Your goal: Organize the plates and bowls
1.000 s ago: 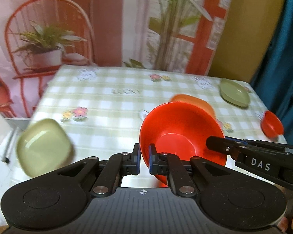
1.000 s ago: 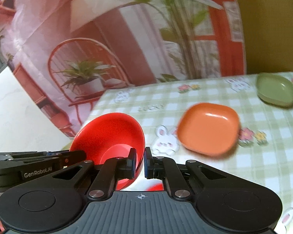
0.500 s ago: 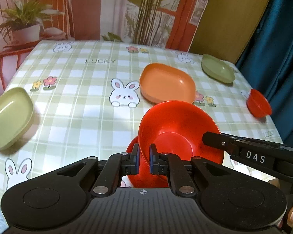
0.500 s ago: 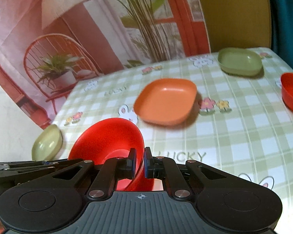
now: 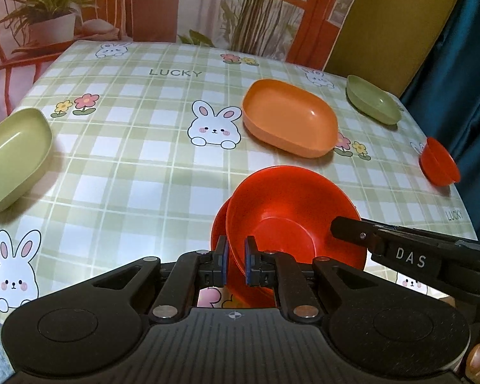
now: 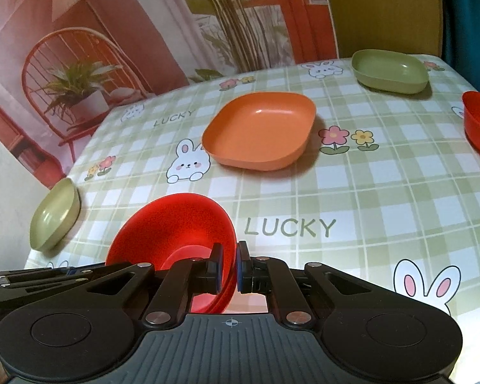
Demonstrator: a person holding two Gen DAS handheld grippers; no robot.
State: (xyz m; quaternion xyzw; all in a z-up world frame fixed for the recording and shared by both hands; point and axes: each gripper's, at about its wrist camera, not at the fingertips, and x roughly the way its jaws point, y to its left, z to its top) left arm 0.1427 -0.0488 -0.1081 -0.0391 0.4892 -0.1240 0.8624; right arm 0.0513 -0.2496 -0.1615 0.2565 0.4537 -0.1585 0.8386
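A red bowl sits nested on a second red bowl near the table's front edge. My left gripper is shut on the top bowl's left rim. My right gripper is shut on the right rim of the same bowl. The right gripper's finger also shows in the left wrist view. An orange square plate lies mid-table. Two green plates, one left and one back right, and a small red bowl at the right edge lie apart.
The table carries a green checked cloth with rabbits and flowers. Its front edge is right under the grippers. A printed backdrop stands behind and a teal curtain hangs to the right. The orange plate and the back green plate also show in the right wrist view.
Both grippers have come down and forward with the red bowl, from held high to resting on a second red bowl on the table. Both stay shut on its rim.
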